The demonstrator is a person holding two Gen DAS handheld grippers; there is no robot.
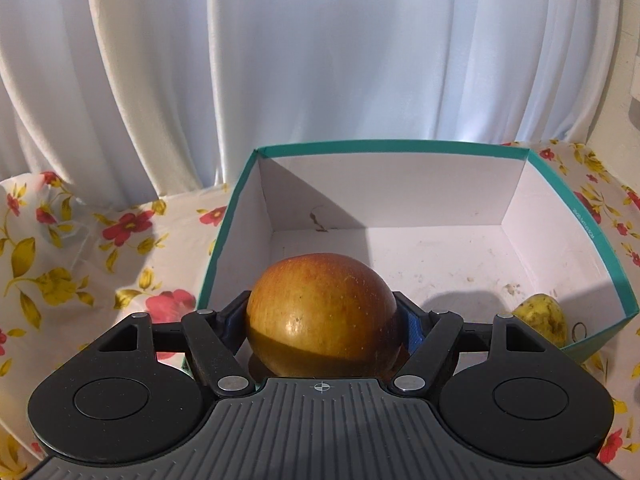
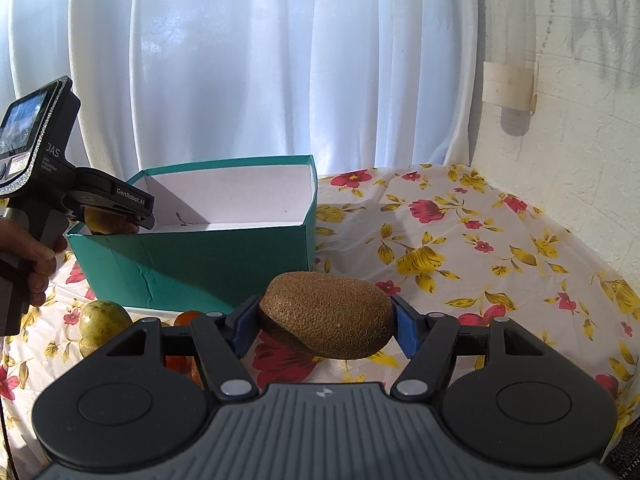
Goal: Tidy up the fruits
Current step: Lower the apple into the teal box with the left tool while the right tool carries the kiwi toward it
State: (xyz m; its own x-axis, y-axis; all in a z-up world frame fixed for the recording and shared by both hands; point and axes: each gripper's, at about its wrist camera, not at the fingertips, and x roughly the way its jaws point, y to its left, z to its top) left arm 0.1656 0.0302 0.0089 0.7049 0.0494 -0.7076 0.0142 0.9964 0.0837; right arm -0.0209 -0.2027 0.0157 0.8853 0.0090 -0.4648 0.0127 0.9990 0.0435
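Two fruits are in hand at once, one in each gripper.

In the left wrist view, the left gripper (image 1: 322, 320) is clamped on an apple (image 1: 320, 312), its blue pads pressing the fruit's two sides. The apple hangs over the near left part of the teal box (image 1: 400, 146), whose white floor looks bare but for some crumbs and marks. A yellow-green fruit (image 1: 544, 318) shows at the box's near right corner; I cannot tell from here whether it lies inside or against the outer wall. The step in hand, as I judge it, is setting the apple down in the box. To do it well, lower the apple until it nearly meets the floor before the jaws part, so it does not drop and roll, and keep the fingers off the near wall.

In the right wrist view, the right gripper (image 2: 326, 320) grips a brown kiwi (image 2: 326, 314) by its ends, held above the flowered tablecloth (image 2: 500, 240) and apart from the box's right side. The left gripper shows at the far left, held by a person's hand (image 2: 40, 256), with the apple at the box's near left rim. A second yellow-green fruit (image 2: 102, 322) and an orange one (image 2: 188, 318) lie on the cloth before the box. The kiwi had best wait clear until the left hand is out.
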